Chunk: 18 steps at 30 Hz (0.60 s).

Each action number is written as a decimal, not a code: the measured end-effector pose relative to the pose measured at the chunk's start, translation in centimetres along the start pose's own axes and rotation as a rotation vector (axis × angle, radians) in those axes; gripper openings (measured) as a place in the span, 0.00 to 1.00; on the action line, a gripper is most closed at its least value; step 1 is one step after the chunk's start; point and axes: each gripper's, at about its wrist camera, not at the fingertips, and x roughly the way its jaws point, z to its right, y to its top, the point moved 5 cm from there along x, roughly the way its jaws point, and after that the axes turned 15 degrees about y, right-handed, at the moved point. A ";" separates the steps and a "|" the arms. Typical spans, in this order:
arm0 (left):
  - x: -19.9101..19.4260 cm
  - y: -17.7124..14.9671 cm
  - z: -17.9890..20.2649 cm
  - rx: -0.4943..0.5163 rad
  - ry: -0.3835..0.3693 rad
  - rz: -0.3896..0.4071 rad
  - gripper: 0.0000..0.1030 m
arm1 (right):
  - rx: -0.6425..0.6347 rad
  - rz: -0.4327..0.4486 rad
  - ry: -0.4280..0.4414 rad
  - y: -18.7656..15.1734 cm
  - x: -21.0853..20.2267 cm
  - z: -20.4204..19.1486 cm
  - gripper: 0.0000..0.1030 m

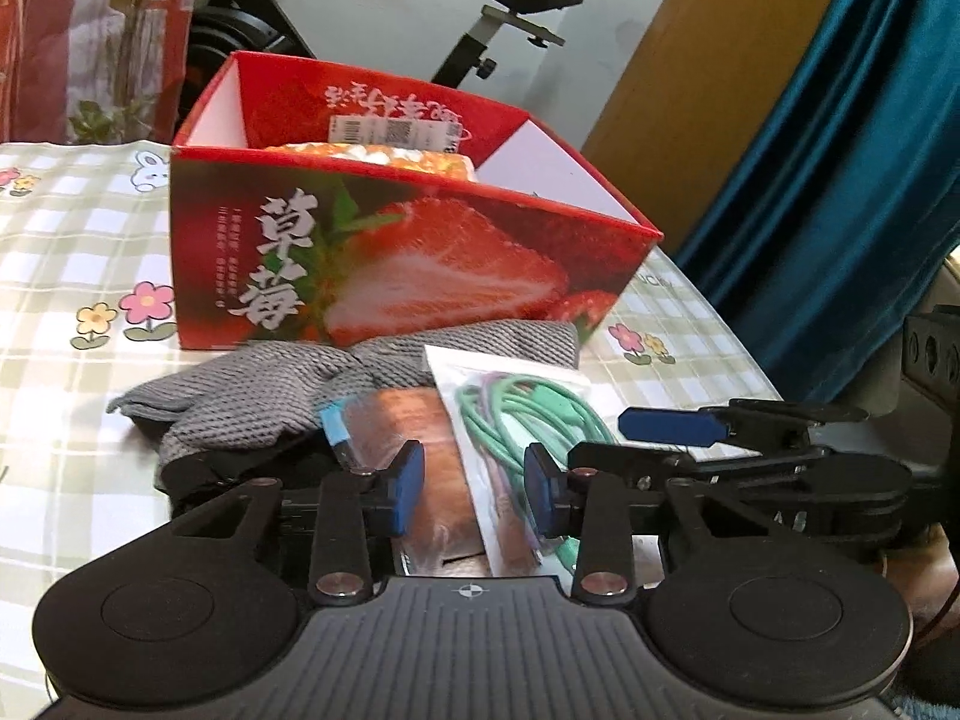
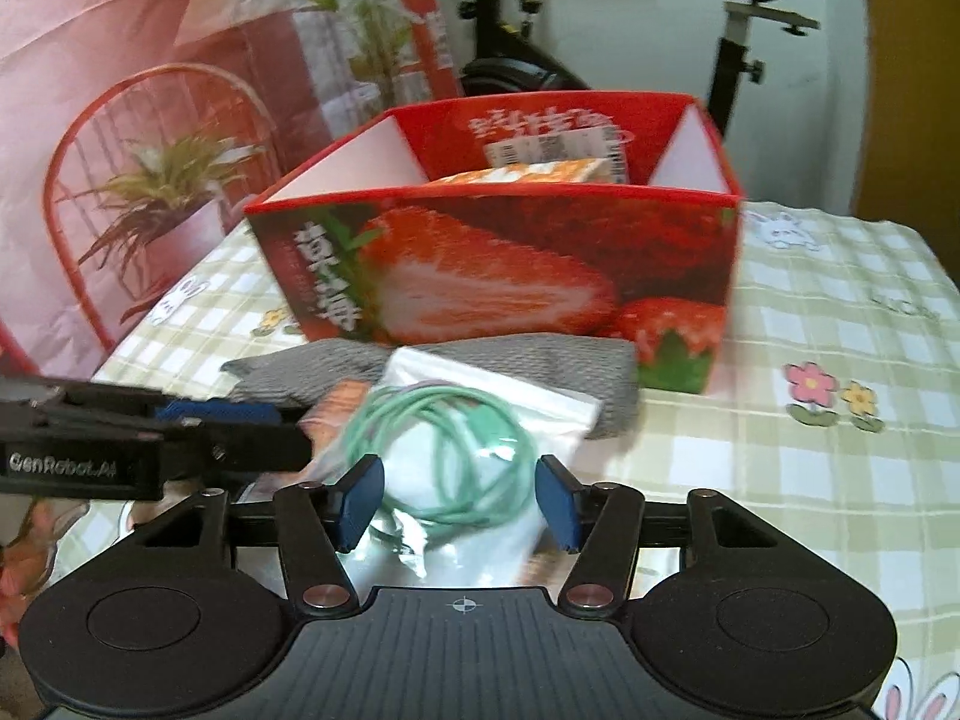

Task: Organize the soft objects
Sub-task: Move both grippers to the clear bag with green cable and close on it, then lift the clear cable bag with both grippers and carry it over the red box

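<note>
A red strawberry-printed cardboard box (image 1: 396, 252) stood open-topped on the table, and inside it lay an orange-and-white soft item (image 1: 384, 157) against the far wall, below a barcode label (image 1: 390, 132); the rest of the interior was hidden by the near wall. Just in front of the box a grey knitted cloth (image 1: 270, 396) lay crumpled on the tablecloth, touching the box's base, with a clear zip bag of green cable (image 1: 522, 414) resting on top of it and a brown, shiny packet (image 1: 420, 456) beside and partly under that bag. The left gripper (image 1: 474, 489) hung with its blue pads spread, the brown packet and the bag's edge between them but not pinched. The right gripper (image 2: 459, 498) was likewise spread wide around the bag of cable (image 2: 456, 456), with no pad seen pressing it. Only the left wrist view showed a dark fabric (image 1: 240, 468) under the cloth's near edge and a teal curtain (image 1: 852, 180) with a wooden door to the right; only the right wrist view showed a pink bag printed with a red chair and a potted plant (image 2: 162, 180). The table wore a green-and-white checked tablecloth (image 1: 72, 240) with flowers and rabbits, and an exercise bike (image 1: 510, 6) stood behind against a pale wall.
</note>
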 end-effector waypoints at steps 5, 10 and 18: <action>0.3 0.0 0.1 -0.001 -0.017 -0.014 0.37 | 0.084 -0.003 0.033 -0.6 -0.1 1.4 0.54; 0.5 -0.2 -0.2 -0.015 -0.032 -0.032 0.37 | 0.052 -0.015 0.084 -0.3 0.4 0.5 0.39; 0.6 -0.4 -0.6 -0.026 -0.030 -0.038 0.37 | 0.071 -0.018 0.032 -0.1 0.5 0.9 0.55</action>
